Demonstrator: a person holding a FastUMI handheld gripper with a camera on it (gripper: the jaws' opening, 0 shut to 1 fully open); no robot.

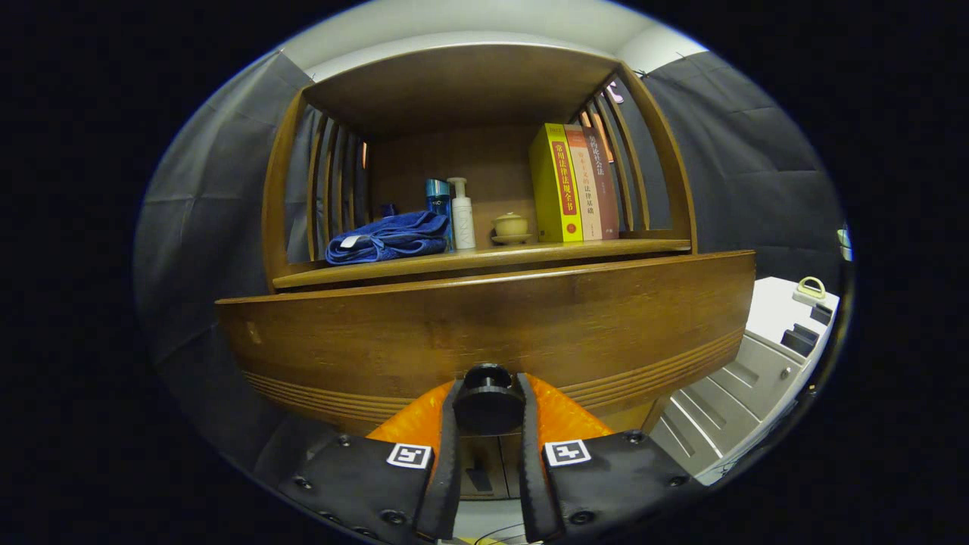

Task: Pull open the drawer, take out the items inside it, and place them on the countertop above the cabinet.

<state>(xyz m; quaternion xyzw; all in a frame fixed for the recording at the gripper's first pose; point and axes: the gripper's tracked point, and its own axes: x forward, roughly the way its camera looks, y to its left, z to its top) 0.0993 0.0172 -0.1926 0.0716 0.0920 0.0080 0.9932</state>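
The hand-held gripper (488,405) has its two fingers drawn in close on the round dark knob (488,403) of the brown wooden drawer front (484,325); one finger lies against each side of the knob, so it is clamped between them. The knob sits low on the drawer front, at its middle, just above the grooved band that runs along the bottom edge. What lies inside the drawer is hidden behind the panel, and how far the drawer stands out from the cabinet I cannot tell.

Above the drawer front's top edge runs the wooden countertop (484,261), roofed over by a slatted wooden hutch (462,83). Taking the knob as the mark: up and to its left lies a folded blue towel (390,238) at the countertop's front edge, with a blue bottle (437,198) and a white pump bottle (462,214) just behind it. Straight above the knob, further back, sits a small cream lidded cup (511,225). Up and right stands a yellow book (555,185) beside two reddish-brown books (594,185), against the slats. Bare wood runs along the countertop's front edge between towel and books.

To the right of the knob, past the drawer's end, stands a low white plastic cabinet (757,356).
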